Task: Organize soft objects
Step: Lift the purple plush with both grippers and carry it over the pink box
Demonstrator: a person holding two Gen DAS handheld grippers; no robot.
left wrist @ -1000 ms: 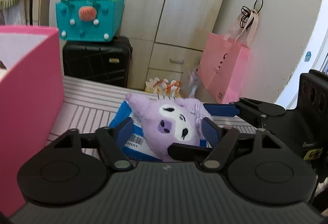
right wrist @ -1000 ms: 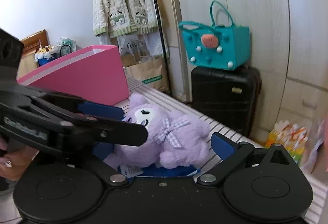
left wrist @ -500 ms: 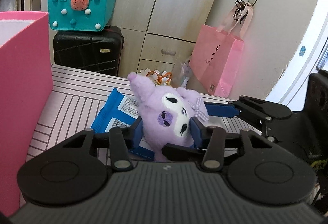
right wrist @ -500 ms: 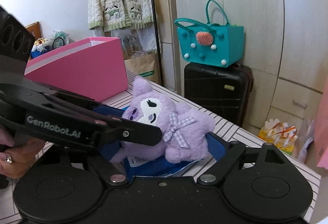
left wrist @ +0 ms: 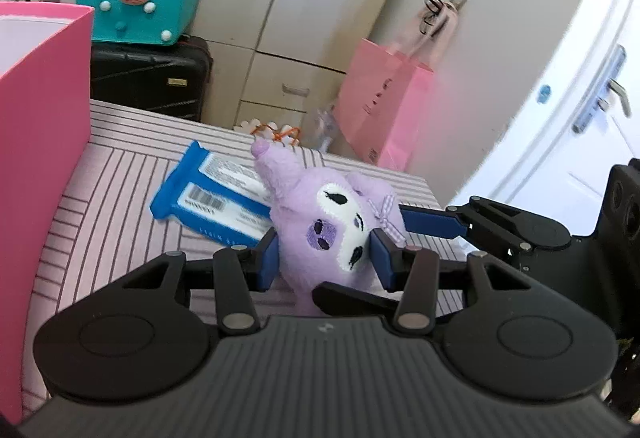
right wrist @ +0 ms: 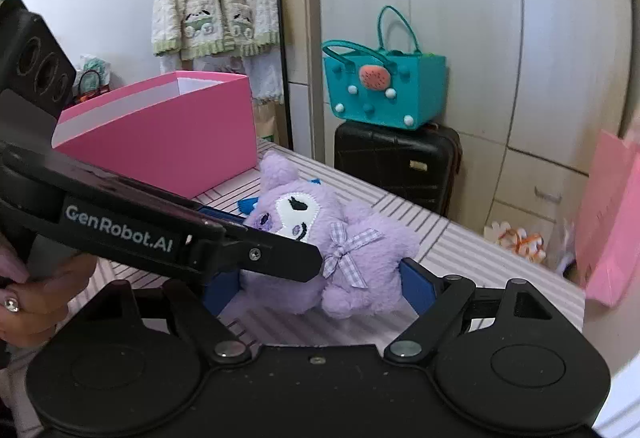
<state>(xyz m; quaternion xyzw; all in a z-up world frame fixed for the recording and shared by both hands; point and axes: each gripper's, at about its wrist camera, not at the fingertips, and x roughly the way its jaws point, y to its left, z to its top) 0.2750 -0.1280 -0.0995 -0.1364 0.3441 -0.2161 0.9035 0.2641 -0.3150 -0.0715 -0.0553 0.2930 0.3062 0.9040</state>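
1. The left gripper (left wrist: 324, 258) has its blue pads clamped on the head of the fluffy purple plush toy with the gingham bow (left wrist: 332, 222), which is held just above the striped pink table top (left wrist: 104, 205).
2. The right gripper (right wrist: 320, 288) is spread wide around the plush's body; its pads look close to the fur, and I judge it is not gripping.
3. The flat blue plastic packet with the barcode label (left wrist: 212, 193) lies on the table behind the plush, apart from it.
4. The open pink cardboard box (right wrist: 168, 133), standing on the table to the left, looks like the destination.
5. To do this well: keep the squeeze firm, since plush compresses and slips, lift clear of the box wall before crossing over, and draw the right gripper away so its fingers don't snag the bow.
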